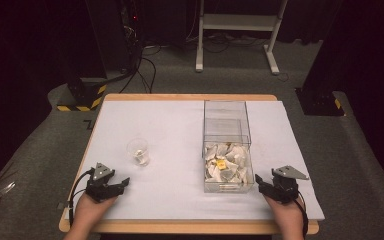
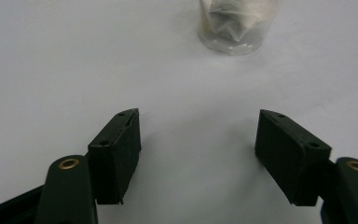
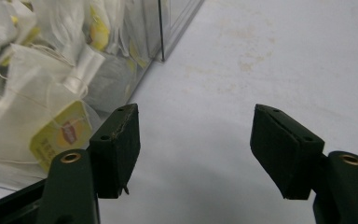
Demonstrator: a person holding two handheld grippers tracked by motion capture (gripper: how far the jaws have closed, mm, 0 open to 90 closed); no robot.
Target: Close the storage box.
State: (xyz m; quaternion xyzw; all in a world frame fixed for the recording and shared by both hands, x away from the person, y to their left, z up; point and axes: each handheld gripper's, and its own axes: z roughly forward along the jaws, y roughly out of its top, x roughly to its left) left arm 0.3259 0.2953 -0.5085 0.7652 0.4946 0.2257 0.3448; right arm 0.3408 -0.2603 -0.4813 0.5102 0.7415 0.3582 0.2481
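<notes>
A clear plastic box stands right of the table's middle, and its near half holds several white tea bags with yellow tags. A small clear cup with a tea bag inside stands left of centre. My left gripper rests near the front left edge, open and empty, pointing toward the cup. In the left gripper view the left gripper has the cup ahead of it. My right gripper sits just right of the box's near corner, open. In the right gripper view the right gripper stands beside the box, with nothing between its pads.
A white sheet covers the wooden table. Behind the table are a white metal stand, a dark post with a yellow-black striped base at the left, and a black base at the right. Cables lie on the floor.
</notes>
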